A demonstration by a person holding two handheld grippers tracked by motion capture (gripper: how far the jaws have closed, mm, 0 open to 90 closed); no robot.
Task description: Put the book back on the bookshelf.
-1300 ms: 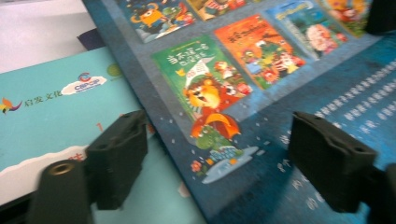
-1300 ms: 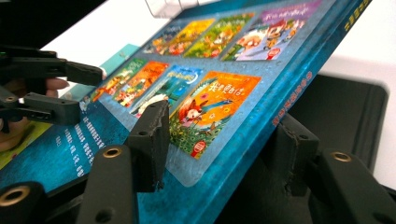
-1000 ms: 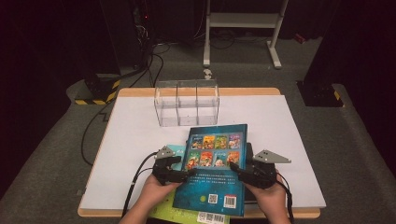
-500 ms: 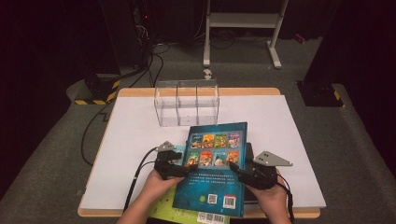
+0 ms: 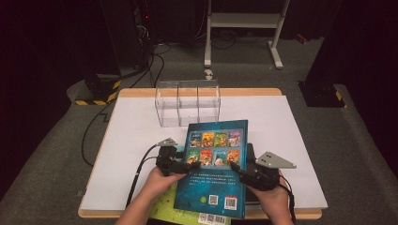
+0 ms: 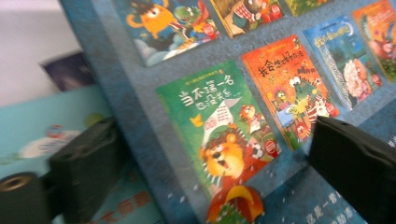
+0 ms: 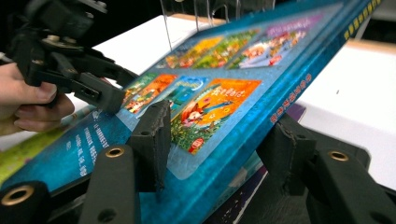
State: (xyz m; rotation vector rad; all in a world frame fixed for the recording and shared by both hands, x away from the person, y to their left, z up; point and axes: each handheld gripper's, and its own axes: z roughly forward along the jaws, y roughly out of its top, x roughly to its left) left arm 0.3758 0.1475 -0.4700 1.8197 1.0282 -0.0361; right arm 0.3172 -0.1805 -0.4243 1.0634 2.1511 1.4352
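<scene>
A large blue book (image 5: pixel 213 171) lies back cover up near the front edge of a white tabletop (image 5: pixel 131 136), held from both sides by a person's two hand-held grippers. The cover shows rows of small colourful picture-book covers, with barcodes near its lower edge.

The left hand-held gripper (image 5: pixel 187 165) meets the book's left edge, gripped by the person's left hand (image 5: pixel 157 183). In the left gripper view, one black jaw sits over the cover and the other lies beyond the book's edge, beside a pale teal book (image 6: pixel 51 130) underneath — the jaws appear closed on the blue book's edge.

The right hand-held gripper (image 5: pixel 237 169) meets the book's right edge. In the right gripper view, the book (image 7: pixel 224 93) passes between the two jaws, one above the cover and one below, clamped on it — the book tilts, its far end raised.

A green book (image 5: pixel 171 213) pokes out beneath the blue book at the tabletop's front edge. A clear plastic box (image 5: pixel 187 102) with compartments stands farther back, just beyond the blue book.
</scene>
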